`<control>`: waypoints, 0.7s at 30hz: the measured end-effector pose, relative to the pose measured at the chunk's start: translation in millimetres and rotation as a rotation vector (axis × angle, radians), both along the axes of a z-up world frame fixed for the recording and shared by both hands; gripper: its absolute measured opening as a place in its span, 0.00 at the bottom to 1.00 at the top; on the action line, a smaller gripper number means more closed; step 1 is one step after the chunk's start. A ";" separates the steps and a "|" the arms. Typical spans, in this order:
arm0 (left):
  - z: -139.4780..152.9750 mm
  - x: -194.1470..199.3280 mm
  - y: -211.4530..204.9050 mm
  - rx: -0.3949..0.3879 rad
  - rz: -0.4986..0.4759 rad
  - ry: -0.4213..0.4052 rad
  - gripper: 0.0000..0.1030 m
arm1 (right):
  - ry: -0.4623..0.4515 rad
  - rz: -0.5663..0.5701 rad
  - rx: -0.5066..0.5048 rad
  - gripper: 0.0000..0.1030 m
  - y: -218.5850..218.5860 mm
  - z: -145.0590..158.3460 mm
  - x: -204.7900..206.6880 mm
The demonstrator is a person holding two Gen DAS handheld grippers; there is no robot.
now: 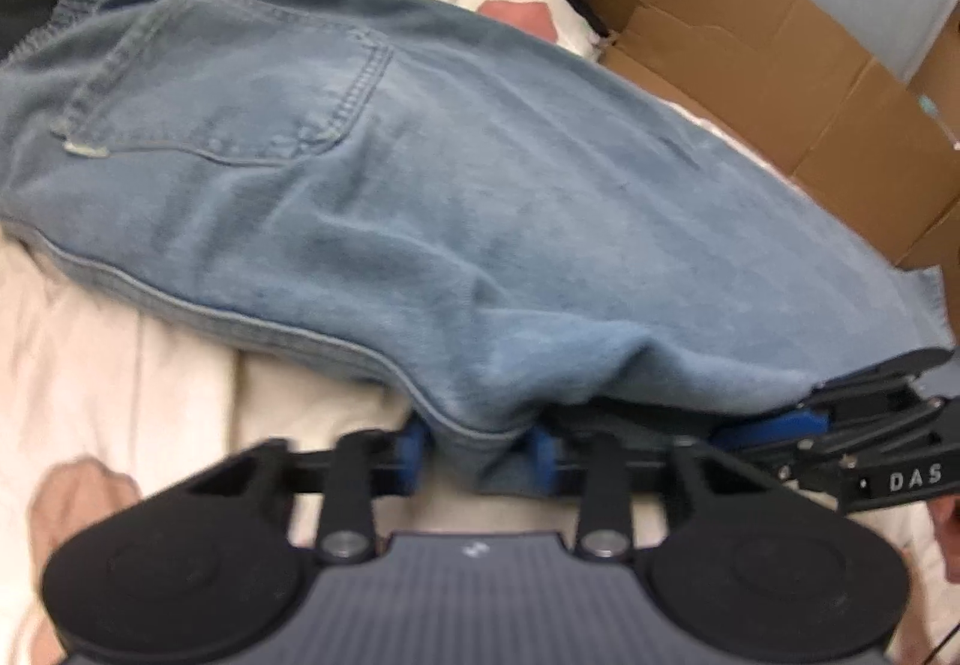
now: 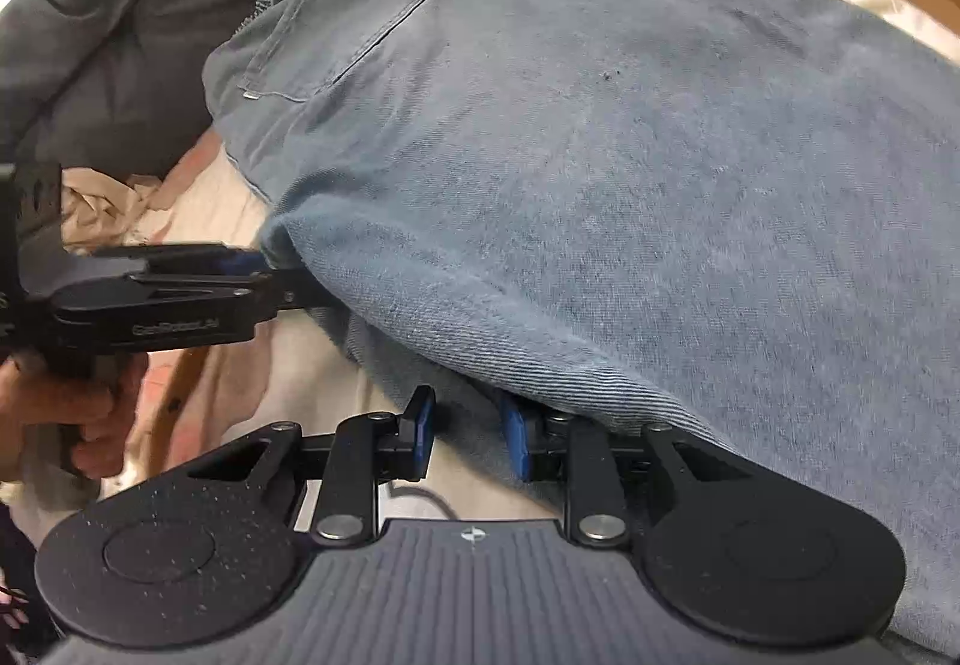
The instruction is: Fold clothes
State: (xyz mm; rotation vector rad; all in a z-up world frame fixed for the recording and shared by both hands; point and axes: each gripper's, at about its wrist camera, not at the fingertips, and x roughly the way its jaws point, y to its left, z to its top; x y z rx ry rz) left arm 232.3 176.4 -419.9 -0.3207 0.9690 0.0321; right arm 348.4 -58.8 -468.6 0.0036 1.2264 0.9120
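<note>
Pair of blue jeans (image 1: 384, 197) laid out on a bed, on a cream bedspread (image 1: 120, 365) with reddish patches; back pocket (image 1: 240, 95) faces up at the far left end. Both tools work the near edge. Left gripper (image 1: 480, 455): the near hem fold sits between its blue pads, jaws drawn close with denim bunched in the gap; reads as clamped on the jeans, though motion blur softens the contact. Right gripper (image 2: 467, 434): cloth drapes over its right finger and a layer lies in the gap, but the left pad stands visibly clear of the fabric, so I cannot tell if it has a true grip or merely straddles the edge. Step in hand, by my judgement: securing the near edge at two points ahead of a fold. Next move would call for both grips to be firm, then a lift and carry of the edge together toward the pocket end, level, so the layers do not slide apart. Hard to make out: the far right end of the jeans runs out of both views; layers under the top one are hidden. Cardboard box (image 1: 780, 65) beside the bed, contents unseen. Dark grey cloth (image 2: 120, 5) heaped beyond the jeans. A hand (image 2: 66, 413) holds the left tool's grip, partly cut off.
</note>
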 end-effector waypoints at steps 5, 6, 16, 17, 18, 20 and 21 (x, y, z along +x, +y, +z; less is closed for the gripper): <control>5.6 -5.7 10.8 -0.043 0.036 0.012 0.16 | 0.073 -0.046 0.084 0.30 -35.3 7.0 3.6; 6.2 -6.4 13.6 -0.051 0.038 0.018 0.16 | 0.080 -0.066 0.093 0.30 -44.9 8.5 4.2; 12.2 -4.5 8.9 0.017 0.001 0.074 0.19 | 0.076 -0.407 0.121 0.29 -155.1 20.6 2.3; 12.0 -3.4 6.4 0.029 0.000 0.083 0.21 | 0.074 -0.450 0.129 0.29 -167.3 22.0 0.3; 11.3 -2.3 4.0 0.040 -0.002 0.092 0.25 | 0.071 -0.490 0.134 0.29 -178.3 23.5 -2.8; 9.9 -0.5 -1.0 0.062 -0.009 0.097 0.27 | 0.065 -0.569 0.143 0.29 -200.1 26.4 -9.5; 9.2 0.8 -2.3 0.068 -0.010 0.096 0.28 | 0.062 -0.609 0.147 0.30 -211.0 27.8 -12.8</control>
